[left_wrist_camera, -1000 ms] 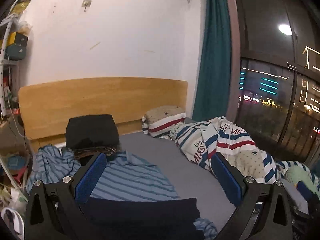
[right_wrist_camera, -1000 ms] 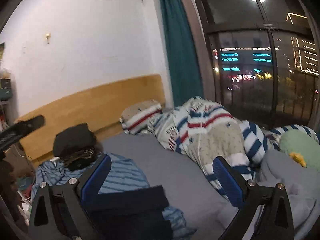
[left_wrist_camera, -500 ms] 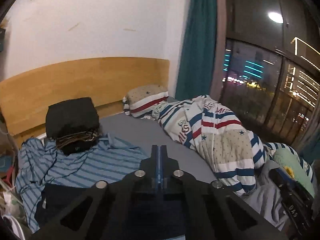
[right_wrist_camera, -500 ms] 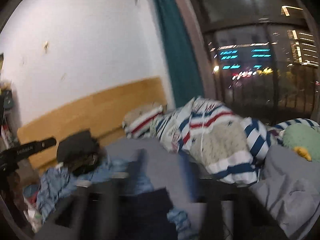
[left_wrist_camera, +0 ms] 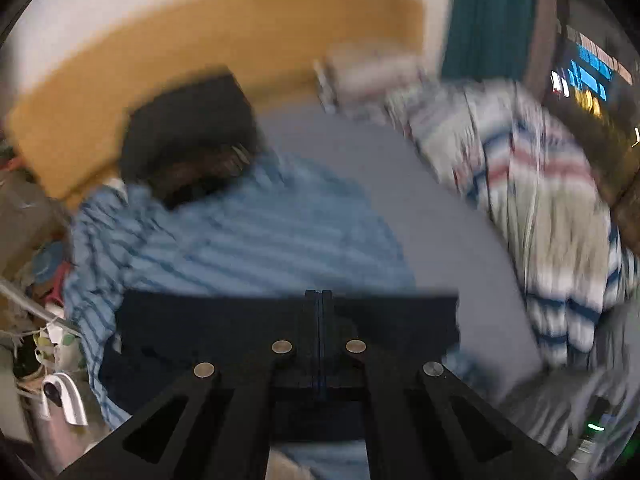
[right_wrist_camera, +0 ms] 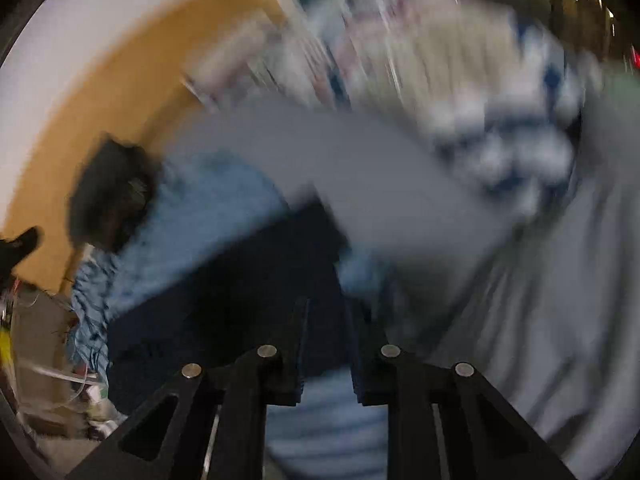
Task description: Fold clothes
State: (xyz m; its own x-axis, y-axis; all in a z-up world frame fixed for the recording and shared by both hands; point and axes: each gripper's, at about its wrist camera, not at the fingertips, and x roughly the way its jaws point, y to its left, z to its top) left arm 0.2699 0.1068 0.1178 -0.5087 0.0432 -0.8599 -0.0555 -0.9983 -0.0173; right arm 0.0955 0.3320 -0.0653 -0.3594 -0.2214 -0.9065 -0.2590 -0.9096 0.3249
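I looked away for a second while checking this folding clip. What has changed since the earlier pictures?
Both cameras have tipped down toward the dark folded garment. The left gripper has shut, empty. The right gripper has just been closing to a narrow gap; blur hides whether cloth is between its fingers. The striped shirt, black stack and duvet stayed put.

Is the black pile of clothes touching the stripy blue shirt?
Touching. The left wrist view shows the black pile sitting on the far edge of the stripy blue shirt, no gap between them.

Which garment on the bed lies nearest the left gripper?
The dark navy garment, right at the shut left gripper; the blue striped shirt spreads behind it, the black folded stack by the headboard.
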